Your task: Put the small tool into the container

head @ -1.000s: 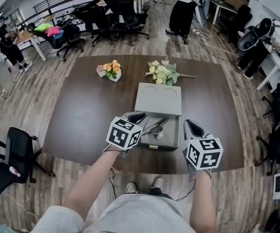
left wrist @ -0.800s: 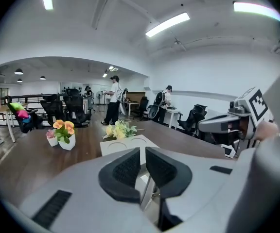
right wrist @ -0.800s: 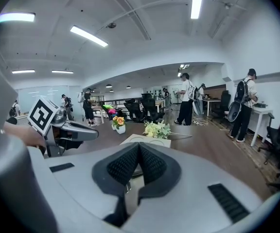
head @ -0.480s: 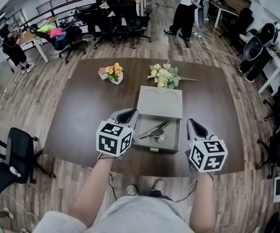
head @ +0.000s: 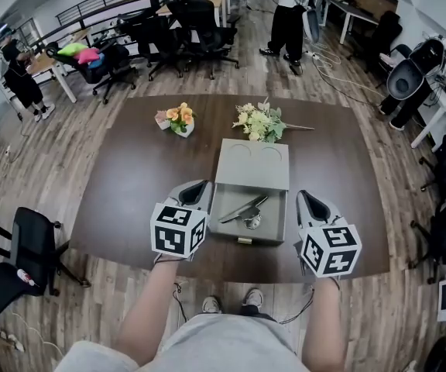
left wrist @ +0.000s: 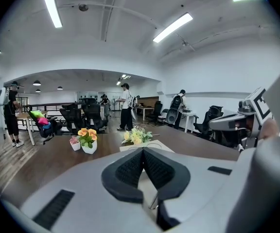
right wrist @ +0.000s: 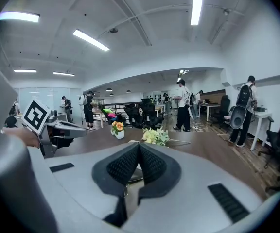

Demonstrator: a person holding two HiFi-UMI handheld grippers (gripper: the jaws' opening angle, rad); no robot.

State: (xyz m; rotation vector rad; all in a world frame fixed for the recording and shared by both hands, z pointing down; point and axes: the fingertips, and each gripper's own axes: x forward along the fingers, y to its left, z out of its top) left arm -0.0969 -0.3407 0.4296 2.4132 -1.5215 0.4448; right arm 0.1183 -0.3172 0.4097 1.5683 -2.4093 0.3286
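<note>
A grey container [head: 217, 217] stands open near the front of the table, its lid [head: 252, 163] tipped back. The small metal tool [head: 244, 207] lies inside it, slanted, beside a small round metal piece [head: 252, 222]. My left gripper [head: 199, 185] hovers just left of the container, shut and empty, its pads meeting in the left gripper view [left wrist: 143, 150]. At the container's right side is my right gripper [head: 307, 199], also shut with nothing in it [right wrist: 139, 144].
On the brown table [head: 130, 184], a small pot of orange flowers [head: 179, 118] and a pale bouquet [head: 260, 121] sit beyond the container. The table's front edge runs just under both grippers. Office chairs [head: 196, 22] and standing people [head: 288, 18] are farther back.
The left gripper has drawn back from over the container to its left side and closed its jaws. The tool stays in the container. The right gripper has barely shifted.
</note>
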